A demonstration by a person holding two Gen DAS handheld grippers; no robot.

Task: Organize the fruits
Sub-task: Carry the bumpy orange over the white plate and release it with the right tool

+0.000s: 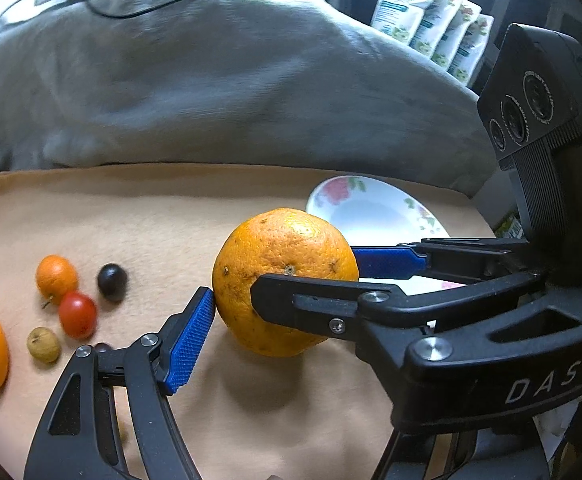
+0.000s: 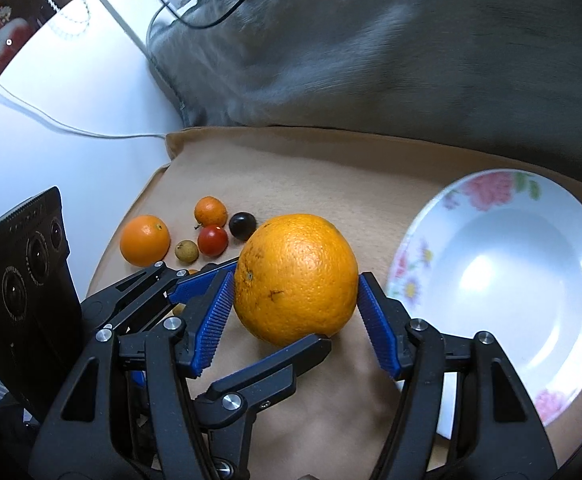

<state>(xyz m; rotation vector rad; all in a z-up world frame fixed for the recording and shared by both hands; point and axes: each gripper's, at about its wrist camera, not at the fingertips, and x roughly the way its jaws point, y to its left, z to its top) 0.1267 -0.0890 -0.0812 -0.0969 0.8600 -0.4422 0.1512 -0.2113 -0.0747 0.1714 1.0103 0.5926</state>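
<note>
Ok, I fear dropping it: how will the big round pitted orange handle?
Big round pitted orange: probably firm, fairly heavy for its bulk. Pitted skin should grip the ribbed blue pads. Set on the tan cloth, it may roll.

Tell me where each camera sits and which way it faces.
Left wrist: sits on the left gripper, faces forward and down at the large orange between its fingers; the right gripper reaches in from the right.
Right wrist: sits on the right gripper, faces down at that orange; the left gripper enters from the left.
Shared: the orange, both grippers, the plate, the small fruits, tan cloth. No hand shows.
</note>
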